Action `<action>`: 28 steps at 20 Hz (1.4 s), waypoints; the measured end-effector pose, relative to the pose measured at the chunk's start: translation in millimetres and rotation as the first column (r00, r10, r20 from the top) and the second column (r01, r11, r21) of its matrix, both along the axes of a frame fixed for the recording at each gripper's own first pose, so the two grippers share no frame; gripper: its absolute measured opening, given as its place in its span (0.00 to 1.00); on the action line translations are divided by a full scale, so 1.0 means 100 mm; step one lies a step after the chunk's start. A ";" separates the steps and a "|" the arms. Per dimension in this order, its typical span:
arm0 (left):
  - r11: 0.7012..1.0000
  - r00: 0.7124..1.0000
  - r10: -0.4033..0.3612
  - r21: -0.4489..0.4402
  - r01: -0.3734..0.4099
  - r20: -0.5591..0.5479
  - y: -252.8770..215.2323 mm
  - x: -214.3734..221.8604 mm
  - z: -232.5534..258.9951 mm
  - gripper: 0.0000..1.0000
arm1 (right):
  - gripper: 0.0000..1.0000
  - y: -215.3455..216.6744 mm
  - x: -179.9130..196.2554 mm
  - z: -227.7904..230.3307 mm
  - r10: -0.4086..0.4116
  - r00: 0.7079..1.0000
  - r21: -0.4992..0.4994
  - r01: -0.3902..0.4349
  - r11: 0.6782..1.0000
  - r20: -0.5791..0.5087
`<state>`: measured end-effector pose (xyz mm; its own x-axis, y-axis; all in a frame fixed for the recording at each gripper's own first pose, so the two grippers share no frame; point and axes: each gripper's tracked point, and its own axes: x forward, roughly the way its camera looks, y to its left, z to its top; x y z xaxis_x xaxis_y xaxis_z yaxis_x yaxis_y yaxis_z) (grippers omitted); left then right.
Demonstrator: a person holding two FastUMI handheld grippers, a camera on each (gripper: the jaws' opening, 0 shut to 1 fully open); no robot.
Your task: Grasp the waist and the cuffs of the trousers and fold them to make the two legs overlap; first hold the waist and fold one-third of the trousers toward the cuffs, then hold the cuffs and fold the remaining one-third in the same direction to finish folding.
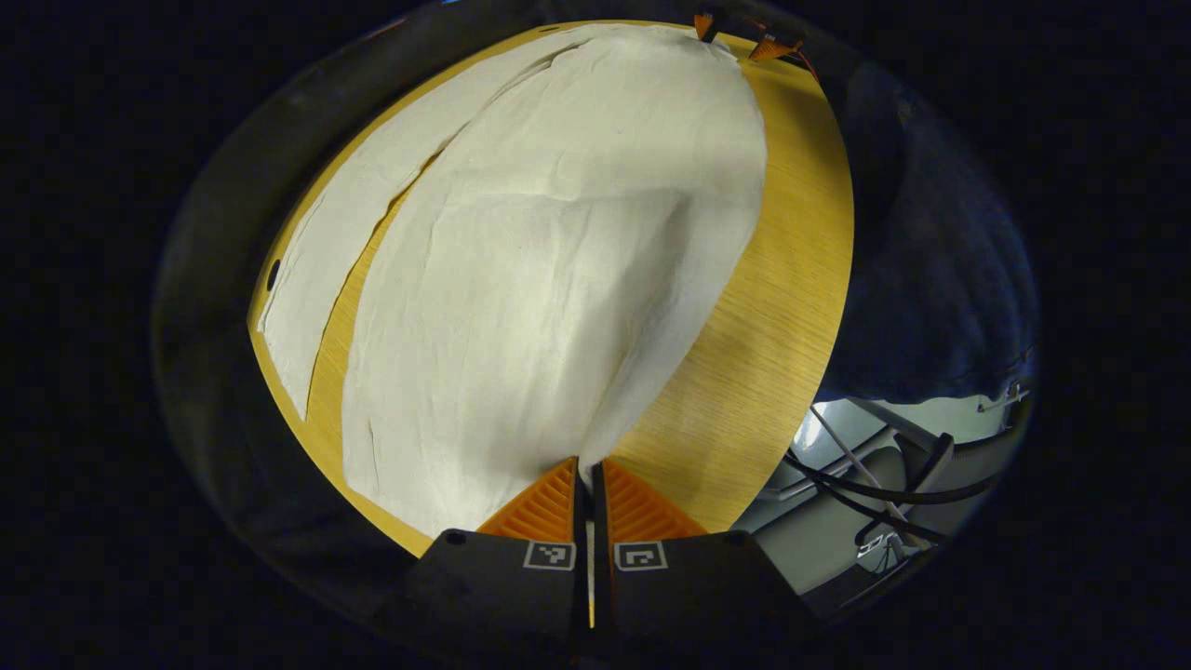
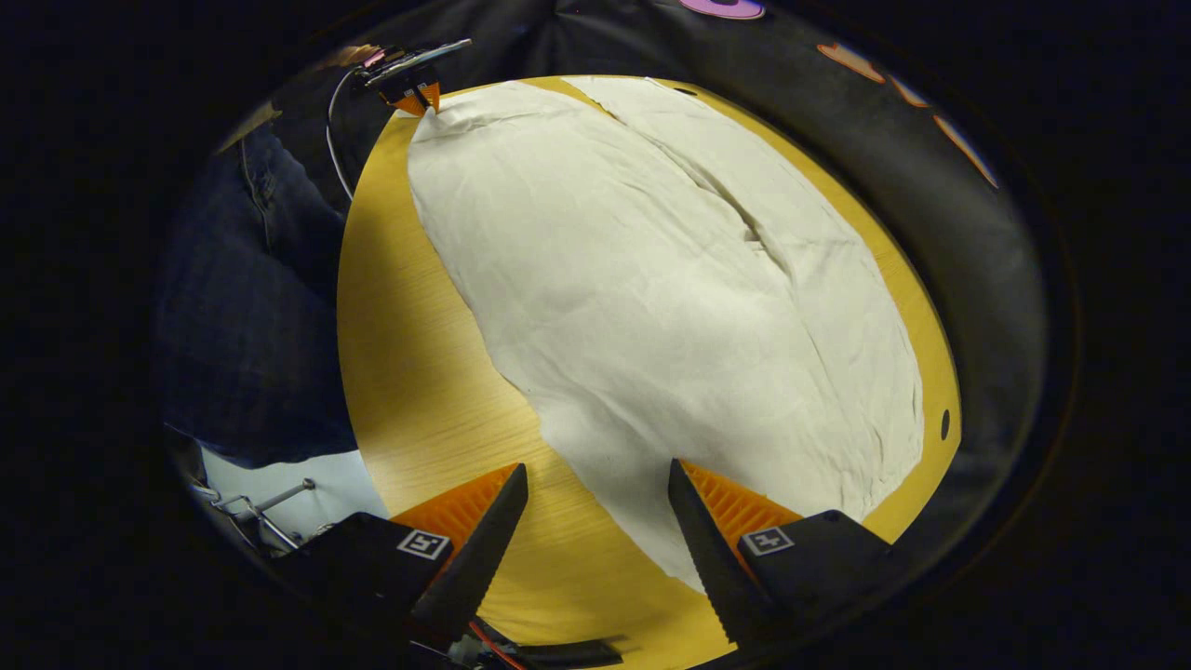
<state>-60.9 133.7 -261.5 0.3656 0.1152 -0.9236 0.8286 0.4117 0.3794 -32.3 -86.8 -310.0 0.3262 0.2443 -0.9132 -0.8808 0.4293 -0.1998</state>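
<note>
The cream trousers [image 2: 670,307] lie flat across the wooden surface [image 2: 419,372]; thin, limp cloth; left tool [image 1: 588,476] pinches one corner; right tool [image 2: 595,521] gapes, straddling the near edge.

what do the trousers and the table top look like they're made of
The trousers look like a thin woven cloth, perhaps cotton or linen: matte, off-white, with soft creases and a fine weave texture. The exact fibre is open. The table looks like wood or a wood-look laminate: fine straight grain lines, smooth, with a faint sheen. Whether it is solid wood cannot be told.
</note>
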 end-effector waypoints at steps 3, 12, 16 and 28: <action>1.000 1.000 0.003 0.013 -0.003 -0.013 -0.01 0.01 -0.01 0.02 | 0.88 0.00 -0.04 -0.06 0.013 0.998 0.002 -0.013 1.000 -0.058; 1.000 1.000 -0.006 0.020 0.006 -0.030 -0.01 0.00 -0.02 0.01 | 0.73 -0.03 0.05 -0.08 -0.075 0.993 -0.017 0.073 0.997 -0.086; 1.000 0.999 -0.002 0.017 0.003 -0.044 -0.01 0.02 -0.03 0.02 | 0.35 -0.09 0.14 -0.06 -0.106 0.992 -0.045 0.103 0.994 -0.064; 0.990 0.993 0.116 -0.079 -0.116 0.004 0.00 0.05 -0.01 0.00 | 0.02 -0.14 0.22 -0.04 -0.302 0.953 -0.003 0.302 0.953 0.006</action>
